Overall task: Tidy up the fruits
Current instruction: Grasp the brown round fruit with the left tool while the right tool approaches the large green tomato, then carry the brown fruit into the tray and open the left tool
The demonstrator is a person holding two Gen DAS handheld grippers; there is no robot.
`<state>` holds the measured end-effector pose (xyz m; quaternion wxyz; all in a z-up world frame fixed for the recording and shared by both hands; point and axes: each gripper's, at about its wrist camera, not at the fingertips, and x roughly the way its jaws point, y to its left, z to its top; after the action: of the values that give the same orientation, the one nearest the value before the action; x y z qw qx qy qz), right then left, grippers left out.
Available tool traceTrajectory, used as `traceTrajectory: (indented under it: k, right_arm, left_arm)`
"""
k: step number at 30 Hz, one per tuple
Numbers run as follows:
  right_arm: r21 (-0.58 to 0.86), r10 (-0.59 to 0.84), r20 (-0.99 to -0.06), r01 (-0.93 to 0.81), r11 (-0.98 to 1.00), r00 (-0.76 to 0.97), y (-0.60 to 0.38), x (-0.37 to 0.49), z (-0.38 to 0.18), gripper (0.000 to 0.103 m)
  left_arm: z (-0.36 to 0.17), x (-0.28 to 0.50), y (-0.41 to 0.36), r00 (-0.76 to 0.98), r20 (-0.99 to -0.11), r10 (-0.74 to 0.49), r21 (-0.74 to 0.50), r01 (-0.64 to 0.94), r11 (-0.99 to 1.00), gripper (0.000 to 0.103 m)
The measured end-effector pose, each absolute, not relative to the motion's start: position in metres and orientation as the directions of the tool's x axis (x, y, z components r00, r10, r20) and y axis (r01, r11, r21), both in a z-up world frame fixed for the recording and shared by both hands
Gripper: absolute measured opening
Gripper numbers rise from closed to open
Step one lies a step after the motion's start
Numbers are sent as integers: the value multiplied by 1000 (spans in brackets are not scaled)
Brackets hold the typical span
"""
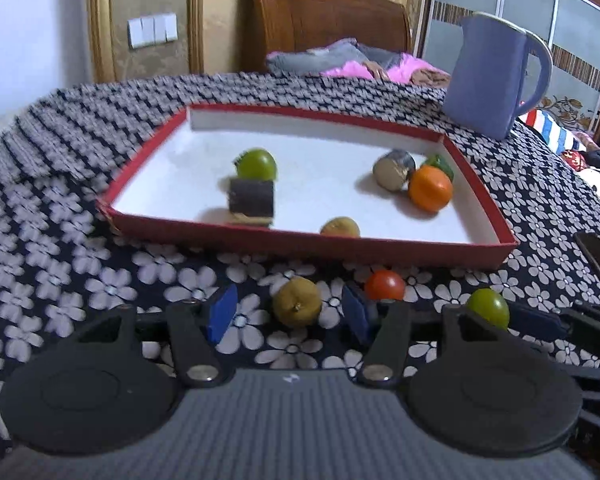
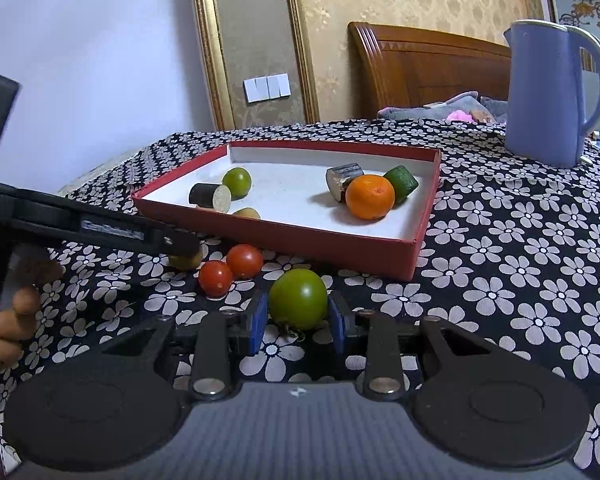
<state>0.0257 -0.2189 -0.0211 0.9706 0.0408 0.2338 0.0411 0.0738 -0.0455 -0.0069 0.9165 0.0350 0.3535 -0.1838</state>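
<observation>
A red-rimmed white tray (image 1: 488, 248) (image 2: 416, 256) holds a green fruit (image 1: 257, 164), a dark cylinder (image 1: 251, 199), a yellow fruit (image 1: 340, 227), an orange (image 1: 430, 188) (image 2: 370, 196) and two more cylinders. My left gripper (image 1: 292, 312) is open around a yellow-brown fruit (image 1: 297, 307) on the cloth. A red tomato (image 1: 385, 285) lies just beyond its right finger. My right gripper (image 2: 298, 316) has its pads against a green tomato (image 2: 298, 298) (image 1: 488, 308). Two red tomatoes (image 2: 230, 270) lie to its left.
A blue kettle (image 1: 496, 76) (image 2: 552, 92) stands behind the tray on the right. The flowered cloth (image 1: 60, 248) covers the table. A bed with a wooden headboard (image 1: 324, 12) is behind. A hand (image 2: 8, 320) holds the left gripper at the left.
</observation>
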Motion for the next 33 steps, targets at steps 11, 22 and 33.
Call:
traceTrajectory:
  k: [11, 22, 33]
  right_arm:
    - [125, 116, -453, -66, 990, 884, -223, 27, -22, 32]
    - [131, 112, -392, -65, 989, 913, -221, 10, -14, 32]
    - [148, 155, -328, -111, 983, 932, -218, -17, -1, 32]
  left_arm:
    - [-15, 78, -31, 641, -663, -386, -195, 350, 916, 24]
    - [30, 62, -9, 755, -573, -318, -101, 321, 942, 24]
    - [68, 139, -53, 817, -544, -189, 62, 264, 963, 25]
